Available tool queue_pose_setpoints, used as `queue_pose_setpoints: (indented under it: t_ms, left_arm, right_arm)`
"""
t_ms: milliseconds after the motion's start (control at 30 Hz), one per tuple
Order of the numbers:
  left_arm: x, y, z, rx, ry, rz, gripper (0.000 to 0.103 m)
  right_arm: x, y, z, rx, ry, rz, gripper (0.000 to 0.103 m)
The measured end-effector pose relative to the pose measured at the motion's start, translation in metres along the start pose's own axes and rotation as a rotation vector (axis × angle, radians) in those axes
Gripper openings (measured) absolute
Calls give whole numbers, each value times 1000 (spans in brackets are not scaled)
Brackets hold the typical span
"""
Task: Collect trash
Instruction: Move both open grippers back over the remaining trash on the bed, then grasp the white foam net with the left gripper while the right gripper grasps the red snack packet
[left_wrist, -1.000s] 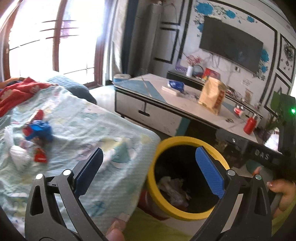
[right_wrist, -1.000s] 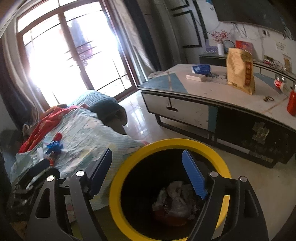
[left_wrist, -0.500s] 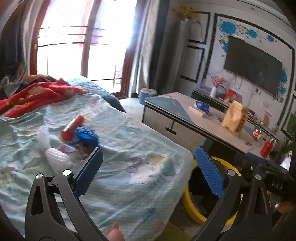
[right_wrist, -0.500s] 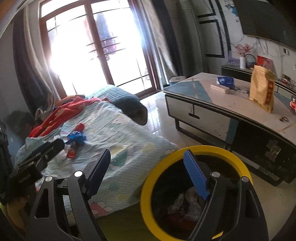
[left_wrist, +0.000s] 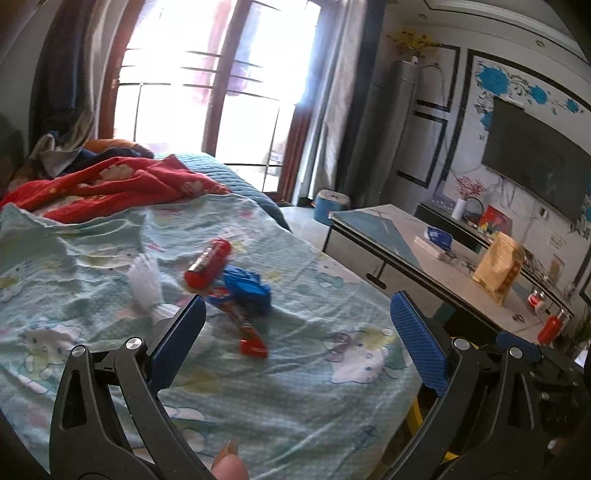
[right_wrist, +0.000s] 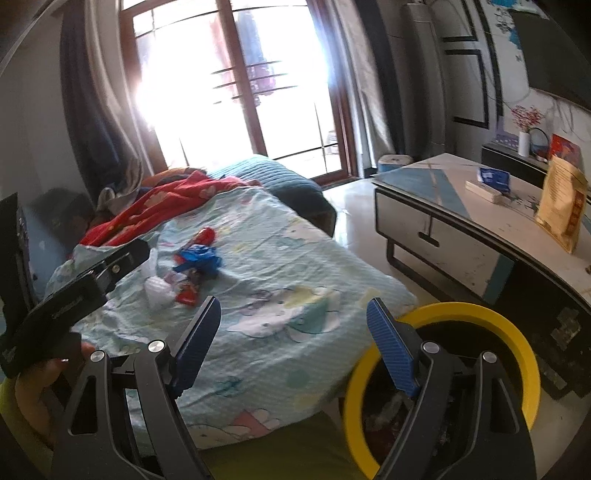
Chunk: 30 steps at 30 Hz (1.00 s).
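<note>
Trash lies on the light blue sheet (left_wrist: 295, 369): a red tube (left_wrist: 208, 264), a crumpled blue wrapper (left_wrist: 246, 287), a red wrapper (left_wrist: 251, 341) and white crumpled paper (left_wrist: 147, 288). My left gripper (left_wrist: 295, 339) is open and empty, just short of the pile. The same pile shows in the right wrist view, with the blue wrapper (right_wrist: 199, 258) and white paper (right_wrist: 157, 291). My right gripper (right_wrist: 291, 343) is open and empty over the bed edge, beside the yellow-rimmed bin (right_wrist: 517, 354) that holds trash. The left gripper's body (right_wrist: 74, 291) shows at left.
A red blanket (left_wrist: 110, 184) lies at the head of the bed. A low table (right_wrist: 480, 229) with a brown bag (right_wrist: 561, 206) and a blue packet (right_wrist: 495, 177) stands to the right. A window is behind the bed.
Both grippers have swung left from the bin toward the bed. The trash pile is now central and closer in the left wrist view. Both stay open and empty.
</note>
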<state>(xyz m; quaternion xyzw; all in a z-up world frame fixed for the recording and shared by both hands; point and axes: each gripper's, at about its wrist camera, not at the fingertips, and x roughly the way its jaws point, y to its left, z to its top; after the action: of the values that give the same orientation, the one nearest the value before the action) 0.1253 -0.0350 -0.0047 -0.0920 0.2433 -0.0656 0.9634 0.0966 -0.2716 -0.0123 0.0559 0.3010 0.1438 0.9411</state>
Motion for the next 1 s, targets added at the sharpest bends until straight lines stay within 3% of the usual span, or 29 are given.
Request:
queue_pose_setpoints:
  t_ms: [600, 867, 1000]
  left_arm:
    - [4, 95, 11, -166, -7, 166, 92]
    - [13, 131, 5, -262, 27, 173, 92]
    - [23, 144, 1, -319, 60, 148, 80]
  right_arm:
    - [67, 69, 12, -109, 81, 95, 79]
    - [108, 94, 10, -140, 141, 131, 77]
    - [127, 104, 8, -153, 176, 153, 71]
